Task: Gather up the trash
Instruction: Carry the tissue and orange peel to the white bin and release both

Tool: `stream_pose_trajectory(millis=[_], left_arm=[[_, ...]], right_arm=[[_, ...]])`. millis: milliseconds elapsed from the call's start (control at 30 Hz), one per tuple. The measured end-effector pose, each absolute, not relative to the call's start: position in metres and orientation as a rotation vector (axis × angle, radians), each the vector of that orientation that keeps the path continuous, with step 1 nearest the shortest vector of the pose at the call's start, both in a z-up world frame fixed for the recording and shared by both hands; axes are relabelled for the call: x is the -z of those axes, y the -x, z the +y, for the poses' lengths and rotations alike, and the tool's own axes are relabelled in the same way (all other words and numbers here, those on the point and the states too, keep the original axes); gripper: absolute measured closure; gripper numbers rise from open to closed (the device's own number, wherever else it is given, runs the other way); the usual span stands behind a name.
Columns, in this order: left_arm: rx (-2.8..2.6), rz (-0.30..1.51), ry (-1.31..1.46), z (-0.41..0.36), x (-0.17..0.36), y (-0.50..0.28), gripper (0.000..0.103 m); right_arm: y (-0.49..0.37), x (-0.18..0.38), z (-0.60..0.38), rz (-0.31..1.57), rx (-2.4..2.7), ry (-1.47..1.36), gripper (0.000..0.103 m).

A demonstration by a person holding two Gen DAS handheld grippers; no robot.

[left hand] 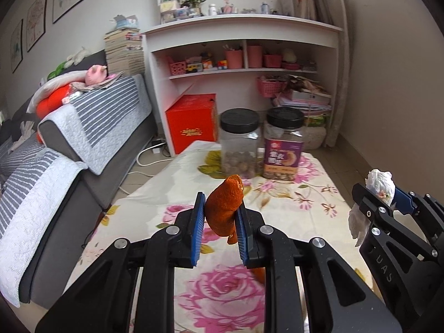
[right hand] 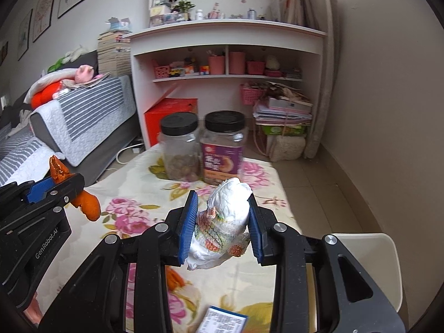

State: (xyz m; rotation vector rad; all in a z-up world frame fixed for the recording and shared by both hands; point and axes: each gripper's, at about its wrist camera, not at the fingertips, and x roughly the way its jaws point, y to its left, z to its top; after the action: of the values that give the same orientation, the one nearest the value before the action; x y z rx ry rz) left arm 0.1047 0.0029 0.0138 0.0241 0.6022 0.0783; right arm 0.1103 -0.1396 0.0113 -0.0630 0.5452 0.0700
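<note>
My left gripper [left hand: 220,208] is shut on an orange peel [left hand: 225,211], held up above the flowered tablecloth [left hand: 277,194]. From the right wrist view the same peel [right hand: 88,205] hangs from the left gripper [right hand: 59,184] at the left edge. My right gripper [right hand: 222,208] is shut on a crumpled white tissue wad [right hand: 224,216] with printed colours on it. In the left wrist view that wad [left hand: 380,184] sits in the right gripper [left hand: 380,197] at the far right. A second bit of orange peel [right hand: 174,279] lies on the cloth under the right gripper.
Two black-lidded plastic jars [left hand: 241,144] [left hand: 283,144] stand at the table's far end. A printed slip [right hand: 222,320] lies near the front edge. A white chair [right hand: 388,263] is at the right, a grey sofa [left hand: 69,144] at the left, white shelves [left hand: 244,55] behind.
</note>
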Motion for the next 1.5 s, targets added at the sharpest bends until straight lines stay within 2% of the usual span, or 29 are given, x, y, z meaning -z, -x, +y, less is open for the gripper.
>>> stream_pose_trajectory(millis=[867, 900, 1000, 1133, 1333, 1500], left_arm=[[0.155, 0.609, -0.087, -0.144, -0.015, -0.11, 0.081], [0.164, 0.612, -0.09, -0.151, -0.014, -0.11, 0.081], [0.194, 0.623, -0.092, -0.168, -0.013, -0.109, 0.081], [0.241, 0.63, -0.105, -0.191, -0.01, -0.107, 0.081], [0.32, 0.662, -0.131, -0.23, -0.004, -0.103, 0.081], [0.376, 0.695, -0.134, -0.258, 0.002, -0.104, 0.081]], right_arm=[[-0.085, -0.008, -0.324, 0.602, 0.265, -0.059, 0.069], [-0.085, -0.008, -0.33, 0.607, 0.276, -0.065, 0.066], [-0.079, -0.007, -0.351, 0.608, 0.332, -0.092, 0.045], [-0.068, -0.009, -0.374, 0.597, 0.389, -0.117, 0.032], [-0.052, -0.01, -0.404, 0.581, 0.48, -0.129, 0.018], [-0.037, -0.013, -0.432, 0.578, 0.56, -0.172, 0.013]])
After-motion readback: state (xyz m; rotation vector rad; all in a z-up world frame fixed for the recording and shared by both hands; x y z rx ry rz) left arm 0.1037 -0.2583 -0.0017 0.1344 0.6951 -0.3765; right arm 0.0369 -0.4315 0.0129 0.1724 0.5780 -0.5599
